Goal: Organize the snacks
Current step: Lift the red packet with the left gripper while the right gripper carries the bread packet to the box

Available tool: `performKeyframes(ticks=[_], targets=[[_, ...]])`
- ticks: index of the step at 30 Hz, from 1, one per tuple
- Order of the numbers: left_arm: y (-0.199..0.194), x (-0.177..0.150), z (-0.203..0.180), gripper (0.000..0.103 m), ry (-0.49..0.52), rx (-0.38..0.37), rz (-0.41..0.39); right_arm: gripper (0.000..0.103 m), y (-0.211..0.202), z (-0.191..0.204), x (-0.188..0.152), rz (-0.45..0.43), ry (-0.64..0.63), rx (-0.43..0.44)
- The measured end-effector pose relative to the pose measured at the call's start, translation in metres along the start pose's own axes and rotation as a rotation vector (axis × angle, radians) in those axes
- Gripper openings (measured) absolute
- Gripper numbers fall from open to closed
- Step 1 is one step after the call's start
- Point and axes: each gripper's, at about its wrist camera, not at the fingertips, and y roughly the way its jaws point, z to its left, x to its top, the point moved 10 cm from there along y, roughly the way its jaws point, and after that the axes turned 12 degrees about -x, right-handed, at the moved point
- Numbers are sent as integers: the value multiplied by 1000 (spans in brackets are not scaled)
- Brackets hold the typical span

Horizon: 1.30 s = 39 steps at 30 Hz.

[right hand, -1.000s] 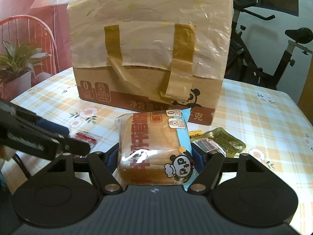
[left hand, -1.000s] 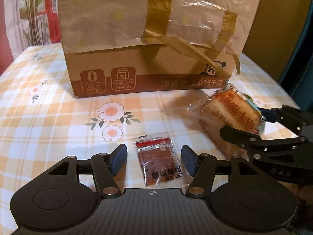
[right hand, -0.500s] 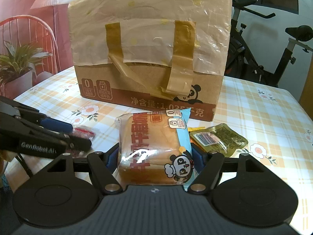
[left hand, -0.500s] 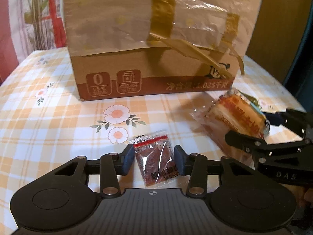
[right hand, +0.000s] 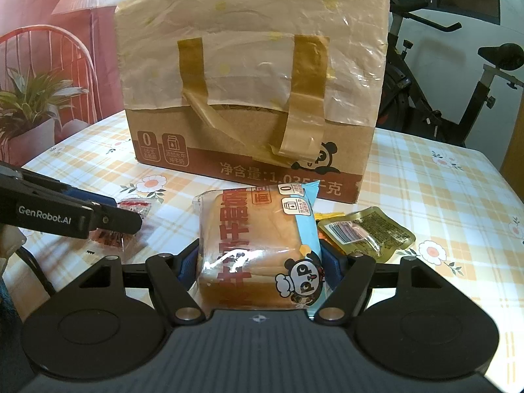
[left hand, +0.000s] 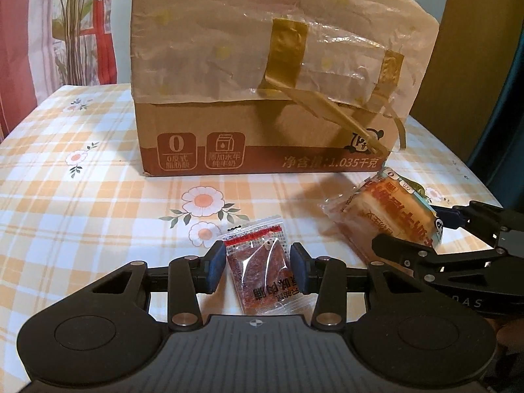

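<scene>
A small clear packet of red dried meat [left hand: 258, 271] sits between the blue pads of my left gripper [left hand: 258, 267], which is shut on its two side edges just above the checked tablecloth. A wrapped bread loaf with a panda print [right hand: 255, 239] is clamped in my right gripper [right hand: 260, 262]. In the left wrist view the loaf [left hand: 386, 206] and the right gripper [left hand: 409, 232] are to the right. The right wrist view shows the left gripper [right hand: 124, 213] and the red packet [right hand: 134, 204] at the left. A tall taped cardboard box [left hand: 262, 82] stands behind both.
An olive-green sachet [right hand: 370, 229] lies right of the loaf, with a small yellow wrapper beside it. The box [right hand: 249, 75] fills the far middle of the table [right hand: 442, 180]. An exercise bike [right hand: 458, 75] stands beyond the right edge, a potted plant [right hand: 29, 98] at the left.
My left gripper's jaws have closed from wide apart onto the red packet, and the gripper has tipped slightly. The right gripper and the loaf have stayed put.
</scene>
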Motion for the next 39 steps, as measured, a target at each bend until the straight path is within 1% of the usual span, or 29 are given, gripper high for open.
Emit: performKeyframes(ticks=[17,29,31,34,37,39], targets=[[-28,10,0,45,-1,9,-81,73,-12,1,8,-48,4,14],[-42,15,3,45,-8,13,-117,73,-20,4,13,-71,4,34],[-49,21,7,45,-12,22,-137,73,-23,6,16,-78,1,50],[-63,31,15,45,-31,38,-165,73,-29,16,24,-92,-24,103],[-81,44,21,45,-29,61,-198,73,-37,27,37,-128,-59,141],[-95,58,20,45,-18,57,-235,73,-45,31,50,-163,-66,165]])
